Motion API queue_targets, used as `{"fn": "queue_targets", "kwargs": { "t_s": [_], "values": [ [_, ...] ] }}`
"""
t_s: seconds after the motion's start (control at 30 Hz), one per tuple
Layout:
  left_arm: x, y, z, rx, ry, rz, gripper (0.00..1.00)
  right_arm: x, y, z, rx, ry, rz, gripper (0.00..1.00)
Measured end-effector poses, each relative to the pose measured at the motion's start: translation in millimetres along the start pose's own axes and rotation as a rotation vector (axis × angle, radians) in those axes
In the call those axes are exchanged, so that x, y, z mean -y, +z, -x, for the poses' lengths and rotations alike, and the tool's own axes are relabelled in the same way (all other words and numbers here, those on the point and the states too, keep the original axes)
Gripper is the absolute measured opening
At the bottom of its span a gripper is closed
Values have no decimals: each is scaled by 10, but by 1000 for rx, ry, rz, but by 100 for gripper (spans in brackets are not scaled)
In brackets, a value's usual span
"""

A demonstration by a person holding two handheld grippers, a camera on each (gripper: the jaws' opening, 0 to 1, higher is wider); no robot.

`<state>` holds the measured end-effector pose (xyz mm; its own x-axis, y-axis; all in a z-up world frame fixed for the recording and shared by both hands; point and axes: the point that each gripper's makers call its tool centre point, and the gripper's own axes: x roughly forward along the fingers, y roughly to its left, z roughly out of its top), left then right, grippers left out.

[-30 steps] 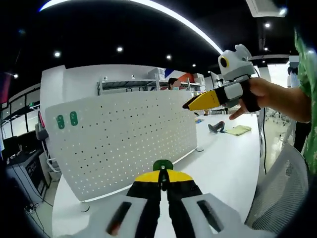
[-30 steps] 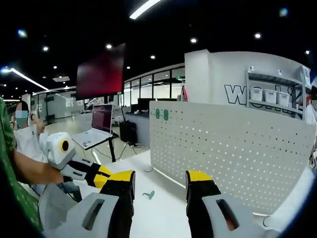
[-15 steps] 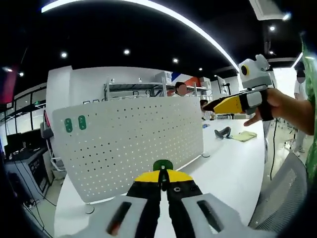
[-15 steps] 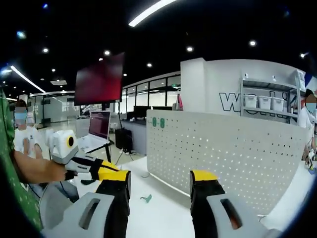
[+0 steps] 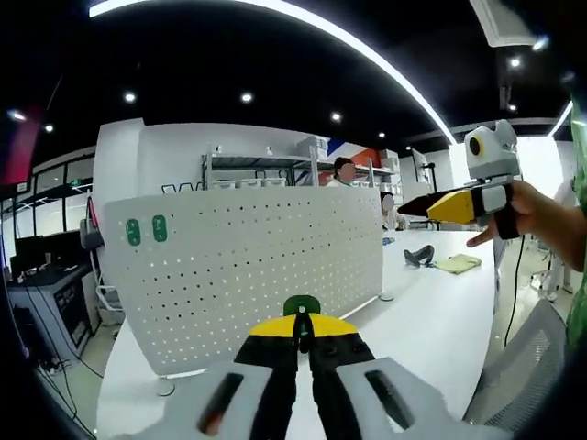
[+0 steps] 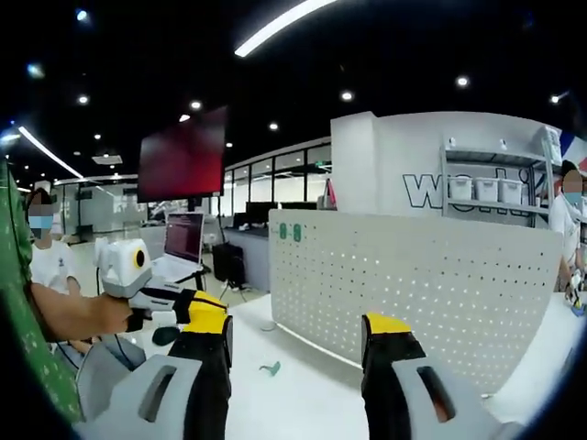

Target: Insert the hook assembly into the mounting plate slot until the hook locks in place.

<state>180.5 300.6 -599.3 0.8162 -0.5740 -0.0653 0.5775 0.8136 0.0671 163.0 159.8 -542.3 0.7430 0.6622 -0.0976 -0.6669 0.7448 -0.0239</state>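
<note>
A: Two green hooks (image 5: 147,230) are already sitting on the pegboard (image 5: 248,266); is your third going in?
B: Not yet. Your left gripper (image 5: 302,335) is pinching a green hook (image 5: 301,305) ahead of its closed tips, while your right gripper (image 6: 298,332) is hanging wide and empty.

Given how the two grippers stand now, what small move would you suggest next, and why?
Probably ease the left gripper forward toward the white perforated pegboard panel. Its jaws are shut on a small green hook piece, still apart from the panel, while the right gripper is open and holds nothing.
</note>
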Motion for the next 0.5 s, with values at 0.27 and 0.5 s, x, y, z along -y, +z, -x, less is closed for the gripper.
{"fn": "queue_targets", "kwargs": {
  "t_s": [0.27,0.5],
  "values": [
    [-91,81,-49,9,16,10,3,5,-65,21,-22,67,3,60],
    [-220,182,-137,19,38,2,3,108,-52,30,-17,93,4,64]
  ]
}}
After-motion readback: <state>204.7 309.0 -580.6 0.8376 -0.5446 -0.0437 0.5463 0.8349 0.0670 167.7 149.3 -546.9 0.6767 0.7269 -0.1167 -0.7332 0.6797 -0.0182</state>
